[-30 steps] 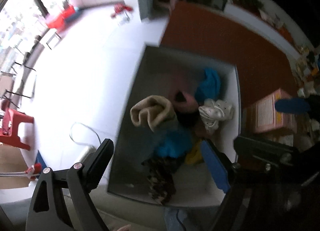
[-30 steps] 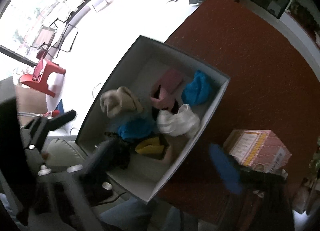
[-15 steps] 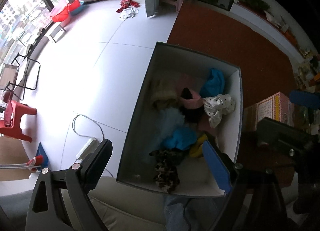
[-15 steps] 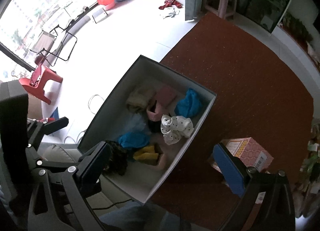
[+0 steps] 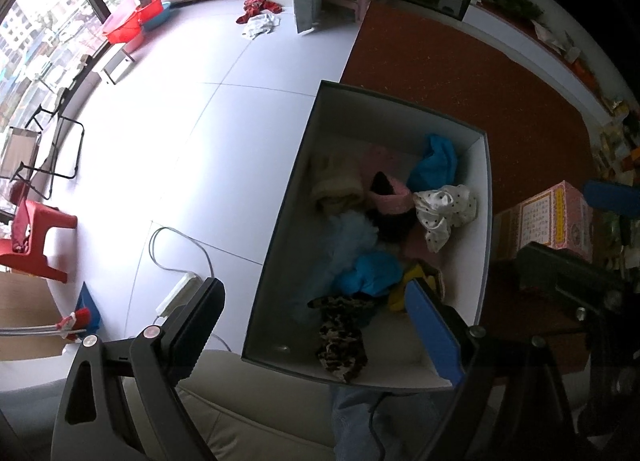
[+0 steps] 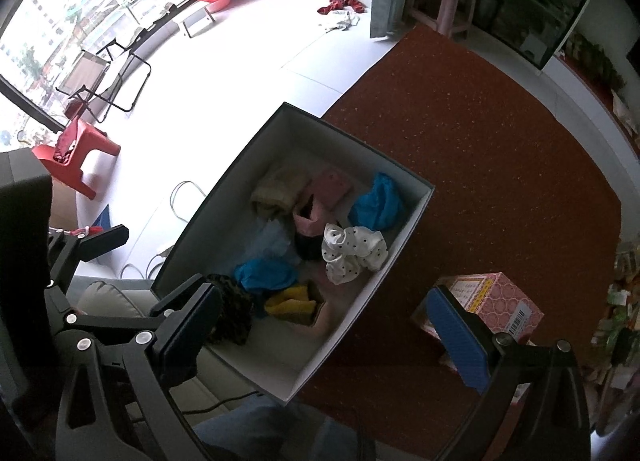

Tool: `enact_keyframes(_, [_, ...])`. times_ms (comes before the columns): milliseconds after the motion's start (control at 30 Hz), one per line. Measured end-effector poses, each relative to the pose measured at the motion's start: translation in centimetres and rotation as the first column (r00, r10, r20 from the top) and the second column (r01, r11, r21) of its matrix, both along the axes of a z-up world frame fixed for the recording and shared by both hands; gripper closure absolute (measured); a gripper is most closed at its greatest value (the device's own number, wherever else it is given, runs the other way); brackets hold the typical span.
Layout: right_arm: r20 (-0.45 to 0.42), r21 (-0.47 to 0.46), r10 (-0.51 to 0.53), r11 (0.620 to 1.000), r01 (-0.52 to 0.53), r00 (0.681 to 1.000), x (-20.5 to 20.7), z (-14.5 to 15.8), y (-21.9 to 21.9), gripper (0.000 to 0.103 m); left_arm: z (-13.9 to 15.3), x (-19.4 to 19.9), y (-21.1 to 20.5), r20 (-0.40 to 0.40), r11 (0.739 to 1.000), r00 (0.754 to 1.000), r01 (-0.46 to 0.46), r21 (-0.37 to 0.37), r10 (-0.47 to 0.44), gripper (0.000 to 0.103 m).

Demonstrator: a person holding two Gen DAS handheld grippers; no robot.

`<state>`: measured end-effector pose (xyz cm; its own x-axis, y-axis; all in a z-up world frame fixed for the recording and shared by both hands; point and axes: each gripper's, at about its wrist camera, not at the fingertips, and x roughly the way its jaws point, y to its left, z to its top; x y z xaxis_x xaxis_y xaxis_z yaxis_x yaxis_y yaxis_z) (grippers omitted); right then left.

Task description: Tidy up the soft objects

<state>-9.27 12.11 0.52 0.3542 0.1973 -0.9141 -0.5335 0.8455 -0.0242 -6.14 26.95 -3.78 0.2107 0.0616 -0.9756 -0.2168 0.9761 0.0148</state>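
Rug [image 6: 480,165]: a red-brown rug is being seen on the floor, with the box lying partly on it and partly on the white tiles.
Box [image 6: 416,217]: a big open white box is being shown from above by both cameras; all the soft things are being kept inside it.
Left gripper [image 5: 316,325]: it is being held high above the near end of the box, fingers spread wide, nothing between them.
Right gripper [image 6: 324,325]: it is being held above the near right edge of the box, also released and empty.
Pink carton [image 6: 500,301]: it is being seen on the rug, just beside the box.
Spotted white cloth [image 6: 352,249]: it is lying crumpled near the right wall of the box.
Blue cloth [image 6: 378,205]: it is lying in the far right corner.
Beige cloth [image 6: 276,191]: it is lying at the far left, beside a pink piece [image 6: 324,197].
Leopard-print cloth [image 5: 340,341]: it is lying at the near end.
Yellow cloth [image 6: 292,303]: it is lying close to the leopard-print one.
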Motion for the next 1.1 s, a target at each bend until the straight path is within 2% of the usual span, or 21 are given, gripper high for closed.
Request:
enact_keyframes(567, [0.008, -0.027, 0.004, 1.0, -0.004, 1.0, -0.7, -0.3, 1.0, 0.0, -0.1, -0.1, 0.2, 0.0, 0.999, 0.999, 0.033, 0.002, -0.033, 0.01])
enact_keyframes(1100, [0.015, -0.013, -0.028, 1.0, 0.028, 0.999, -1.3, -0.3, 0.6, 0.0, 0.1, -0.1, -0.2, -0.001, 0.997, 0.997, 0.079, 0.012, -0.079, 0.009])
